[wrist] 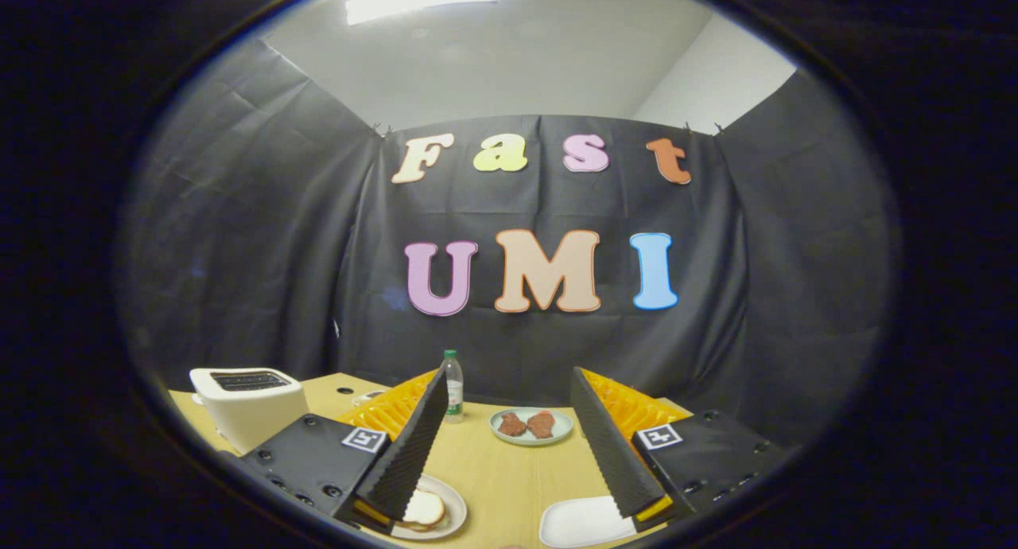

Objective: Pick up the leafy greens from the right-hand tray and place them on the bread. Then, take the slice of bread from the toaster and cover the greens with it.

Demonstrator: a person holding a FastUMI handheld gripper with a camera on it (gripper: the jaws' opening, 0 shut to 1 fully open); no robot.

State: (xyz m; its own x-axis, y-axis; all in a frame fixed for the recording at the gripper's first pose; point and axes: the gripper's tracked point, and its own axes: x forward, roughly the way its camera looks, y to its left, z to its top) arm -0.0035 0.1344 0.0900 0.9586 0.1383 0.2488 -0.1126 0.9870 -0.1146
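The gripper (509, 445) hangs above a pale wooden worktop (509, 477) with its two fingers (409, 445) spread wide and nothing between them, their ribbed inner faces turned toward each other. Under the left finger, partly hidden by its tip, a slice of bread (424, 508) lies flat on a round plate (449, 509); too little of the slice shows to tell which way its long side runs. Near the tip of the right finger sits a white tray (576, 523) with rounded corners; whether any leafy greens lie on it cannot be told, since its far part is covered by the finger. Beyond the fingers, roughly midway between them, a pale green plate (531, 436) carries two reddish-brown pieces of meat (526, 424) lying side by side. To the left of that plate stands an upright clear bottle (452, 388) with a green cap and a band of label whose writing is too small to read. Far to the left, a white toaster (248, 406) stands on the worktop with its slots facing up; the slots look dark and whether a slice sits in them cannot be made out. Each side of the gripper body bears a small square black-and-white marker (364, 439)
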